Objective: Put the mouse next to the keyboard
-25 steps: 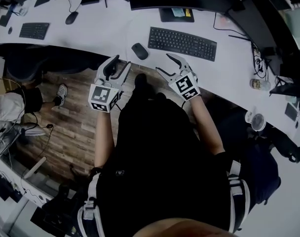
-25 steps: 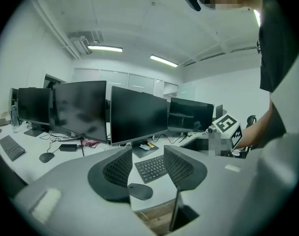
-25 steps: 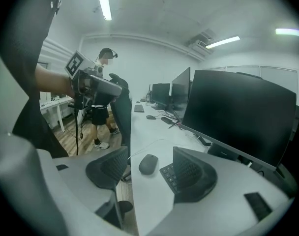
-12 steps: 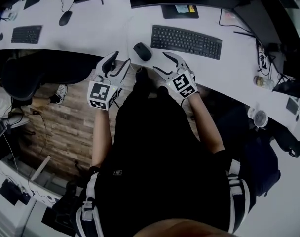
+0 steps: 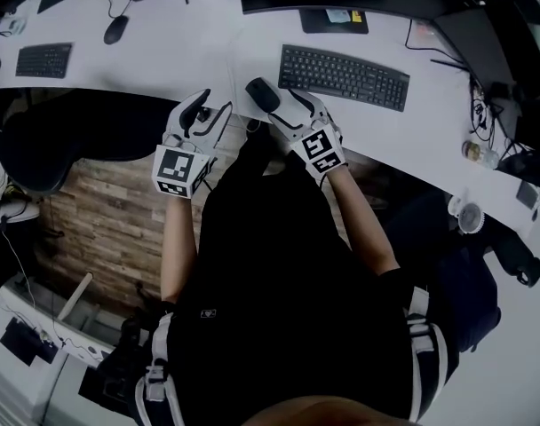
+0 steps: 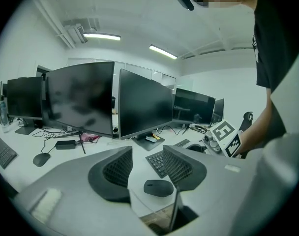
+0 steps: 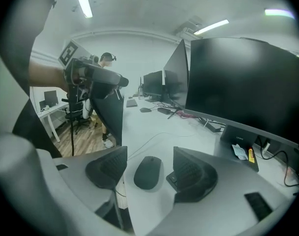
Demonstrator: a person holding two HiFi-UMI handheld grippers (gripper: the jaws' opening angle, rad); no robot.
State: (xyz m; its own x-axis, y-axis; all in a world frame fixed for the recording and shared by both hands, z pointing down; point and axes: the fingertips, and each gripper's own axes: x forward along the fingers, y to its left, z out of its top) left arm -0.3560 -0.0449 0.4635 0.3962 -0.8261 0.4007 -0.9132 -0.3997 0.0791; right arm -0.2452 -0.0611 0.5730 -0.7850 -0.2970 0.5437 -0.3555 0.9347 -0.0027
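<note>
The mouse (image 5: pixel 262 95) lies on the white desk (image 5: pixel 208 60) close to its front edge, at about 8 o'clock from the left end of the keyboard (image 5: pixel 344 76), with a narrow strip of bare desk between them. The right gripper (image 5: pixel 289 106) reaches in from 4 o'clock of the mouse. Its jaws stand wide apart, and in the right gripper view the mouse (image 7: pixel 147 172) sits between the two pads with a gap on either side, so nothing is gripped. The left gripper (image 5: pixel 215 105) hangs at the desk edge at 8 o'clock of the mouse, jaws also wide apart and empty; its own view shows the mouse (image 6: pixel 158 188) on the desk beyond them
</note>
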